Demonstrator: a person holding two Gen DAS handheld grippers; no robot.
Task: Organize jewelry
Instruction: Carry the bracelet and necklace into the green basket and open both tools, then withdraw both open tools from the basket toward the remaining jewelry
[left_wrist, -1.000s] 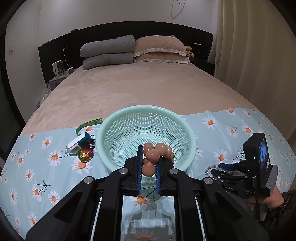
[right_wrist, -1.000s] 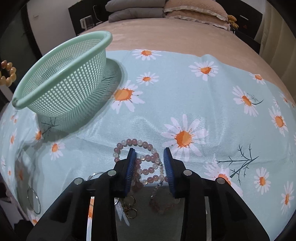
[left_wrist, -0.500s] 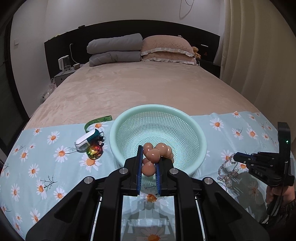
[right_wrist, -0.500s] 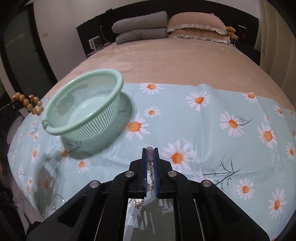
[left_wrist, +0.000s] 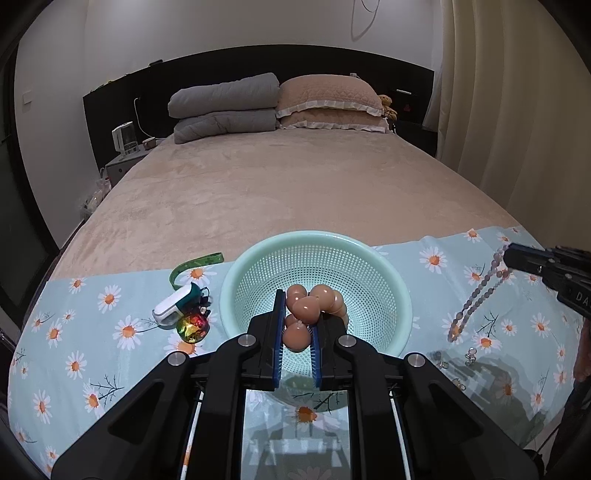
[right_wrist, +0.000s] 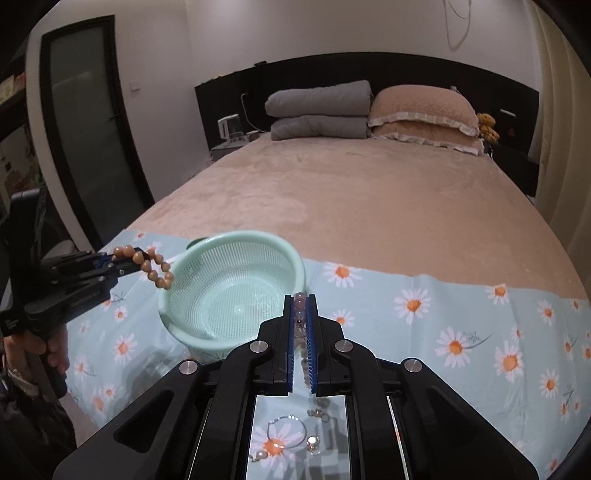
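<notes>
Green tape (left_wrist: 195, 264): curled on the daisy cloth (left_wrist: 110, 354), at about 10 o'clock from the basket.
White and teal case (left_wrist: 176, 305): at 9 o'clock from the basket, with a multicoloured faceted gem (left_wrist: 192, 326) touching its near end.
Left gripper (left_wrist: 297, 334): jaws narrow, clamped on the brown bead bracelet (left_wrist: 308, 305), which bunches above the near rim; in the right wrist view the beads (right_wrist: 153, 264) hang at the basket's 9 o'clock edge.
Mint basket (left_wrist: 391, 284): upright on the cloth; nothing inside that I can make out.
Right gripper (right_wrist: 300, 334): jaws almost together, pinching the pale pink bead strand (right_wrist: 299, 314); from the left wrist view the strand (left_wrist: 476, 295) dangles from the tips at 3 o'clock from the basket, its lower end near the cloth.
Loose pieces: a thin hoop (right_wrist: 287, 431) and small earrings (right_wrist: 314, 441) lie on the cloth at 6 o'clock under the right gripper.
</notes>
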